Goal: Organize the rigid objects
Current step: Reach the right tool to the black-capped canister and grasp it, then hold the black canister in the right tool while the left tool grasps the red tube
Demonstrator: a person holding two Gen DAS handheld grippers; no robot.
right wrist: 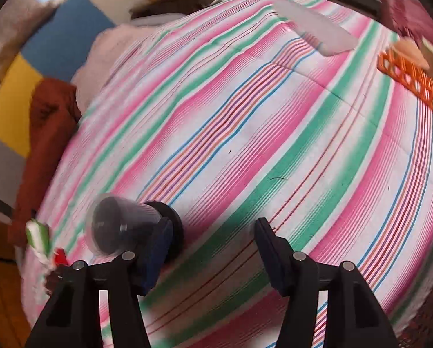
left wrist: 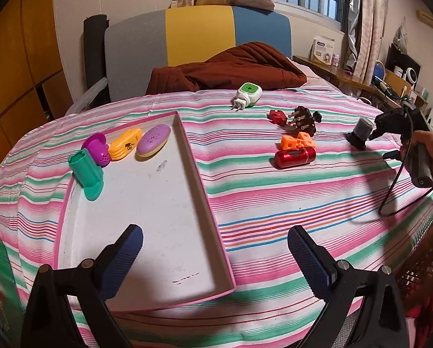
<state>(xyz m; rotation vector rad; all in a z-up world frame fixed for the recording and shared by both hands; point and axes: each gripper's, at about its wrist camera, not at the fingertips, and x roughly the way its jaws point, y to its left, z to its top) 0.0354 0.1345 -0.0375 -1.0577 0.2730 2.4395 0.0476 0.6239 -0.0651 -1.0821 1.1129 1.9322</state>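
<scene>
- The left gripper [left wrist: 215, 256] hung with its jaws spread and nothing between them, above the near end of the pink-rimmed tray [left wrist: 200, 174].
- At the tray's ten o'clock corner lay a green piece [left wrist: 87, 174], a purple piece [left wrist: 97, 149], a yellow case [left wrist: 125, 148] and a lilac oval case [left wrist: 153, 140].
- The right gripper [right wrist: 209, 249] stood with jaws apart; a dark clear-capped cylinder [right wrist: 120, 224] touched its left finger [right wrist: 155, 258], whose pad covered the cylinder's side.
- At that blurred view's eight o'clock edge, a green-and-white object [right wrist: 38, 236] was hard to make out.
- The striped bedspread [left wrist: 274, 203] carried a red cylinder [left wrist: 294, 157], half hiding orange cubes [left wrist: 297, 141].
</scene>
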